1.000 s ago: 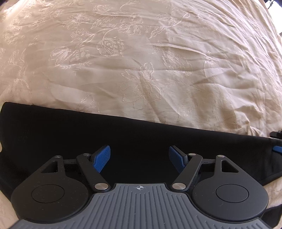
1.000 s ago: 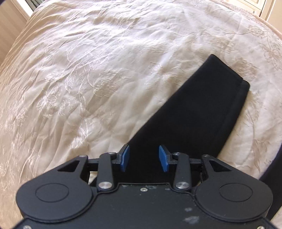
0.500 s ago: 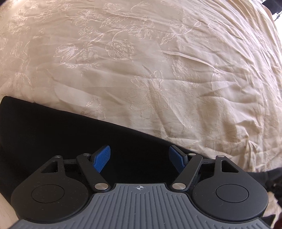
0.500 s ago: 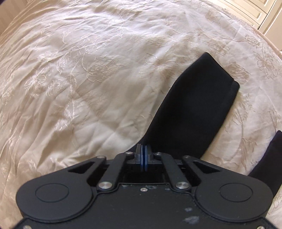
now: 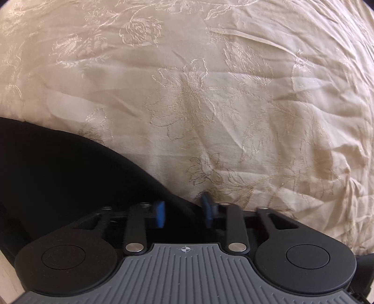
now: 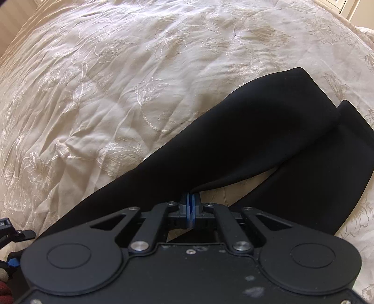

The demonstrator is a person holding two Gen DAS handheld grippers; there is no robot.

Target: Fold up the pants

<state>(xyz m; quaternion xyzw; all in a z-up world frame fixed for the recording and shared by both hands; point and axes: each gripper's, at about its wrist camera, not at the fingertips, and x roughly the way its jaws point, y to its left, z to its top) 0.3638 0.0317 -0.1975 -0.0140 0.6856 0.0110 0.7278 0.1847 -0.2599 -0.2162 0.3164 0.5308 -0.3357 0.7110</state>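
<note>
The black pants (image 6: 245, 140) lie on a cream embroidered bedspread (image 6: 116, 81). In the right wrist view my right gripper (image 6: 190, 205) is shut on the edge of the upper pant leg and lifts it; the second leg (image 6: 339, 175) lies under it to the right. In the left wrist view the pants (image 5: 58, 175) fill the lower left. My left gripper (image 5: 184, 210) has its blue pads (image 5: 160, 214) a small gap apart, with the black fabric edge running between them. I cannot tell whether the pads pinch the cloth.
The bedspread (image 5: 222, 105) is wrinkled and spreads far ahead in both views. Part of the left gripper (image 6: 14, 236) shows at the lower left edge of the right wrist view. A pale wall or furniture (image 6: 350, 9) stands beyond the bed's far right corner.
My right gripper shut on the pant leg edge and lifted it over toward the other leg. My left gripper's jaws narrowed from wide open around the pants' edge and moved closer to the bedspread.
</note>
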